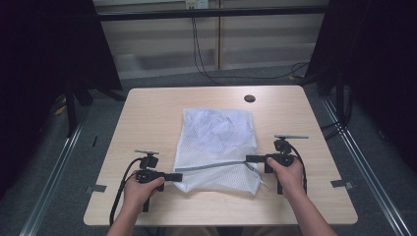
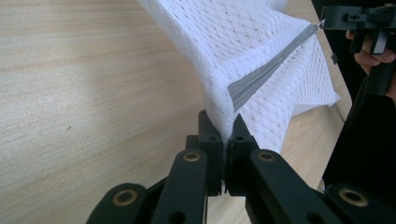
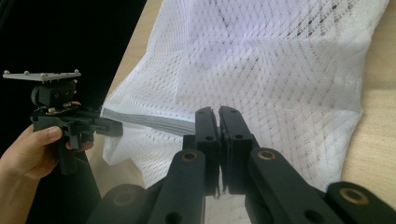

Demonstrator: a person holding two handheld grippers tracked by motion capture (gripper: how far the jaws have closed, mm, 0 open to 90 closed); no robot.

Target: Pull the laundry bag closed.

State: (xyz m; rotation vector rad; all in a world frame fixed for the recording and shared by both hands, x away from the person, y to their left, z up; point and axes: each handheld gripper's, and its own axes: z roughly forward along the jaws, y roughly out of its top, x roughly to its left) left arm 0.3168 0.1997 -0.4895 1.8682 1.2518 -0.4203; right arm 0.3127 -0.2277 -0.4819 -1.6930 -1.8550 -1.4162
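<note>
So there's a white mesh bag (image 1: 216, 147) lying on a light wood table (image 1: 147, 113), with a grey zipper strip (image 1: 211, 166) running across its near part, and a person is holding it from both ends.

The left gripper (image 1: 173, 177) is at the bag's near left corner. In the left gripper view its jaws are pinched tight together on the mesh right where the grey zipper strip (image 2: 261, 77) ends, and the fabric (image 2: 243, 42) rises up and away from the tips like a little tent. The left hand (image 1: 140, 189) wraps the handle just behind it.

The right gripper (image 1: 251, 158) sits at the other end of the zipper, on the bag's right edge, with the right hand (image 1: 287, 173) behind it. In the right gripper view the jaws are closed with pretty much no gap, and the strip (image 3: 149, 122) runs in from the side up to them. What exactly is nipped there can't be told, the jaws hide it. The left gripper's view puts those tips at the zipper's end.

Between the two grippers the zipper looks pulled fairly straight. The rest of the bag spreads out ahead of both grippers, flat-ish and crumpled at the far end.
</note>
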